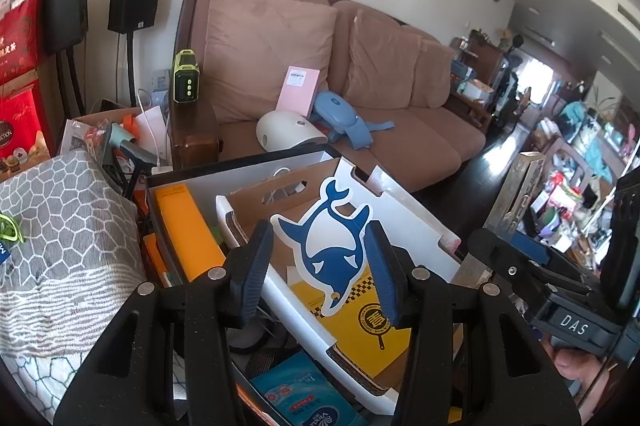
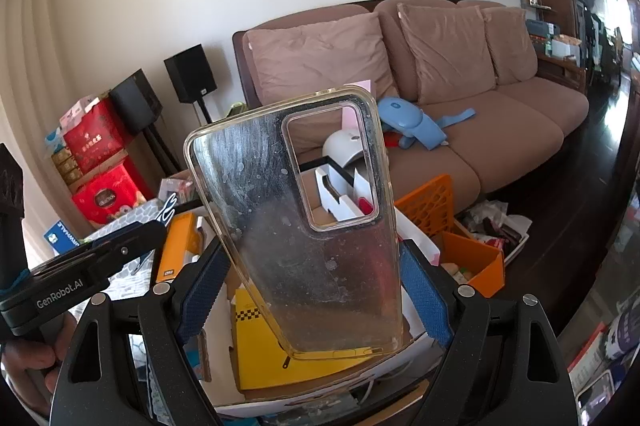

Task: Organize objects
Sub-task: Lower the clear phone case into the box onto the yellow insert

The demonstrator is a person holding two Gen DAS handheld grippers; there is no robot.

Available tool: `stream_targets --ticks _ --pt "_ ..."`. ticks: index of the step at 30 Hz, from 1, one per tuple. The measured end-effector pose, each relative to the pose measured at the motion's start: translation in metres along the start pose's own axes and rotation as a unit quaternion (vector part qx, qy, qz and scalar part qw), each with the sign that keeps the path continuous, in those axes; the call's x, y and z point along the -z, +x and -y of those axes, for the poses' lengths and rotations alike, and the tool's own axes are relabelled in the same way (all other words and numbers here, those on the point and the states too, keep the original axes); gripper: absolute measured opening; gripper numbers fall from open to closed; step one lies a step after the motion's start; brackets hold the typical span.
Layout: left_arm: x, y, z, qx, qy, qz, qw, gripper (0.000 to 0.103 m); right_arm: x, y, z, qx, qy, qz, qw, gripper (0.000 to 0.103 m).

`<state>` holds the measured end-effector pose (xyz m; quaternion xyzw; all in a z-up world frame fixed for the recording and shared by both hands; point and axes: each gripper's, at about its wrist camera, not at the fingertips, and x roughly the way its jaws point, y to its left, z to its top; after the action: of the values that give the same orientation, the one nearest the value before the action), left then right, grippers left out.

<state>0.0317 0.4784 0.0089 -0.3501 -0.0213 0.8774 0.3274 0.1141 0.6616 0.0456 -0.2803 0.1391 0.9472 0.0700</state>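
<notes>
While both hands hold level over the cluttered white cardboard box point(image 1: 400, 222), my left fingers point(image 1: 256, 266) pinch a flat whale-shaped cutout point(image 1: 328, 246), blue on white, its tail up and its head pointing down toward me; the blue pads press on its two side edges. My right fingers point(image 2: 424, 290) grip a clear phone case point(image 2: 304, 226) by its long edges, the case standing nearly upright with the camera cutout at the top, its back scuffed and spotted. Below both items the box holds a yellow packet point(image 1: 360, 330) with a checkered strip and a round emblem, an orange book-like slab point(image 1: 184, 226) along its left wall, and a blue wipes pack point(image 1: 300, 398) at the near edge. Beyond the box stands a brown sofa point(image 1: 400, 130) carrying a white domed device point(image 1: 288, 130) and a blue massager point(image 1: 340, 114). An orange crate point(image 2: 436, 206) sits to the right of the box in the right wrist view.
</notes>
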Motion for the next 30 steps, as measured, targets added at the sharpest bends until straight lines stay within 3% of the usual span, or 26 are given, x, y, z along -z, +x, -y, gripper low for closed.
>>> stream_targets --ticks 7,13,30 --pt "0.0 0.005 0.005 0.007 0.002 -0.012 0.9999 0.044 0.003 0.005 0.002 0.001 0.001 -0.007 1.0 0.086" --pt "-0.001 0.008 0.007 0.012 -0.005 -0.018 0.9997 0.044 0.006 0.012 0.011 -0.026 0.026 -0.026 0.999 0.086" --pt "0.01 0.022 0.012 0.014 -0.003 -0.044 0.9989 0.044 0.009 0.02 0.008 -0.021 0.026 -0.047 0.998 0.086"
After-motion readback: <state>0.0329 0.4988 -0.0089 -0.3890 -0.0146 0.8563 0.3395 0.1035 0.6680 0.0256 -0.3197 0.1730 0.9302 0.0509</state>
